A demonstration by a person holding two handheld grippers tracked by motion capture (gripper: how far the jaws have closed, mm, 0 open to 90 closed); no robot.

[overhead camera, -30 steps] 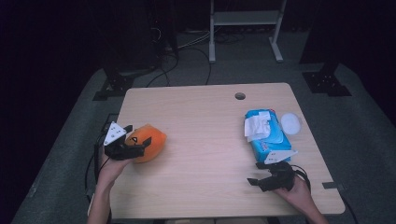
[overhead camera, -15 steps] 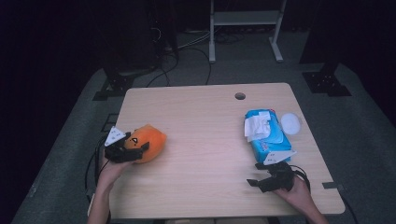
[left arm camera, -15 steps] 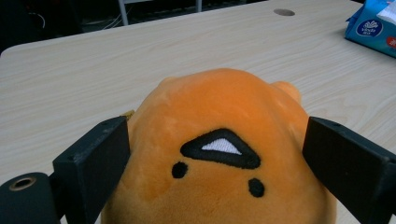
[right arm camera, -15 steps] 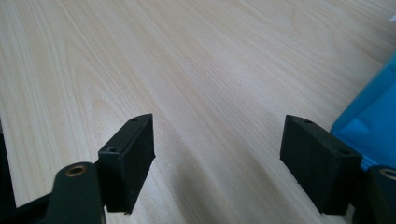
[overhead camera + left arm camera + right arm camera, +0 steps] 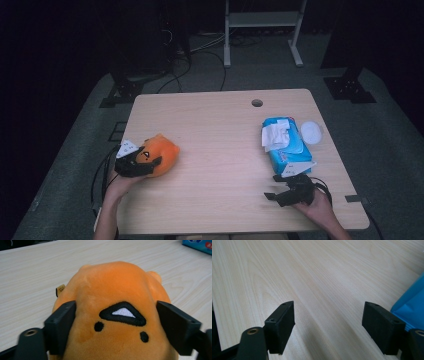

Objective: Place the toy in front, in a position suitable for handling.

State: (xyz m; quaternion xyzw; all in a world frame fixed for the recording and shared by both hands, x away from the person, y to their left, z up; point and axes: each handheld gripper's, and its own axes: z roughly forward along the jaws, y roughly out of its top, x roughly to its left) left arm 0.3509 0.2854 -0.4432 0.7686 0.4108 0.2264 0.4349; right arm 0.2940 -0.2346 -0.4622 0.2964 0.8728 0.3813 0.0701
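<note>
Two grippers: left gripper point(image 5: 117, 315) clamps orange plush toy point(image 5: 115, 290), right gripper point(image 5: 327, 322) gapes beside blue wipes pack point(image 5: 284, 145)

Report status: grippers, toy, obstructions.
Left gripper shut on orange plush toy. Right gripper open, empty, beside blue wipes pack. Nothing between them.
</note>
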